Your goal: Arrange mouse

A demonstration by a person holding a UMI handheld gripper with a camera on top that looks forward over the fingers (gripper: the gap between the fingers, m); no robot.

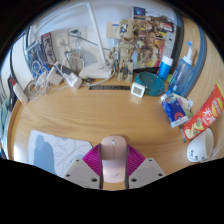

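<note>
A pale pink-white mouse (113,156) sits between my two fingers, its nose pointing away from me over the wooden table (95,112). The magenta pads (93,159) press against both of its sides. My gripper (113,163) is shut on the mouse. A light blue-white mouse mat (55,150) lies on the table just left of the fingers. I cannot tell whether the mouse rests on the table or is held slightly above it.
A red snack tube (207,113) and a white object (199,149) lie at the right. Blue bottles (183,66) and a teal dish (149,80) stand at the back right, with a small white cube (138,89) near them. Clutter and cables line the far edge.
</note>
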